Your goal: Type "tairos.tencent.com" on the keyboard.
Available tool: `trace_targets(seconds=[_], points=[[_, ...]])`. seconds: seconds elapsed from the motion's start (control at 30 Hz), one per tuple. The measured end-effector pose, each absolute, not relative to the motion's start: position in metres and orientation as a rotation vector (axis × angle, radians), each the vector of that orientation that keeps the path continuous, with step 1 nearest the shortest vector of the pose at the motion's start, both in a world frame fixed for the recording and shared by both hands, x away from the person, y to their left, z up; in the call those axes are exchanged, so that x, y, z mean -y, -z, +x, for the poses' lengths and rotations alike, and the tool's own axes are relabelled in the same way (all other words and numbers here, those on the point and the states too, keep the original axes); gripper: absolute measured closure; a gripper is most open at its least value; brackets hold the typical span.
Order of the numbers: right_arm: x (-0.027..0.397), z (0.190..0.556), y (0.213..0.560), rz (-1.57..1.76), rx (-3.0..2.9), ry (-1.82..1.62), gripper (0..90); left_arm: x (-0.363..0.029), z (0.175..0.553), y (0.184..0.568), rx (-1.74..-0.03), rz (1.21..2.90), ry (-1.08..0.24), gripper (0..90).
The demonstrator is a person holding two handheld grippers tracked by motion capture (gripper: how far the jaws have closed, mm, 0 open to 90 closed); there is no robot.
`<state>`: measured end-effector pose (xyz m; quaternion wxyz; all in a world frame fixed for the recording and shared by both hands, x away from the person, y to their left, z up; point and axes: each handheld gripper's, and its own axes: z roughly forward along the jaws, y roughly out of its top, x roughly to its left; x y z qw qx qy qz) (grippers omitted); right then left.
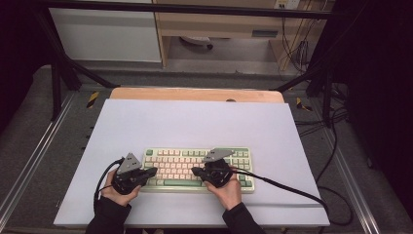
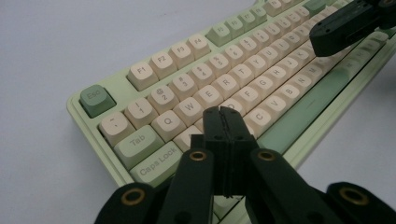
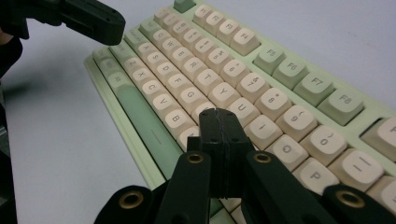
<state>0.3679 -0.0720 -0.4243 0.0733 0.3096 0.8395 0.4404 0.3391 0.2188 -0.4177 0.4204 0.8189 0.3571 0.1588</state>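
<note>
Both grippers [image 1: 174, 171] low over keyboard [image 1: 246, 163]

A pale green keyboard [image 1: 197, 169] lies flat on the white table top [image 1: 195, 122], near the edge closest to the person and roughly centred across it, its long side parallel to that edge. Most keycaps are cream with dark legends; the Esc key [image 2: 96, 99], Tab [image 2: 138, 142], Caps Lock [image 2: 156, 161], some function keys [image 3: 308, 86] and the long space bar [image 3: 140, 114] are green. The keycaps are all in place and stand in even rows.
</note>
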Motion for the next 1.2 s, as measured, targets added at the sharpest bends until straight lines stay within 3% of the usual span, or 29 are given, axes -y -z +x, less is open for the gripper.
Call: trace_targets(seconds=[0.5, 0.8, 1.03, 1.2], points=[[0.067, 0.366, 0.435, 0.928, -2.561, -1.273, 90.0, -0.219, 0.339, 0.417, -0.892, 2.053, -0.399, 89.8], [0.076, 0.365, 0.419, 0.907, -2.514, -1.304, 89.5, -0.22, 0.338, 0.415, -0.884, 2.046, -0.401, 88.5], [0.101, 0.365, 0.402, 0.94, -2.453, -1.324, 85.6, -0.223, 0.338, 0.412, -0.878, 2.033, -0.384, 82.6], [0.128, 0.365, 0.397, 0.989, -2.414, -1.307, 79.0, -0.225, 0.339, 0.41, -0.878, 2.035, -0.393, 72.0]])
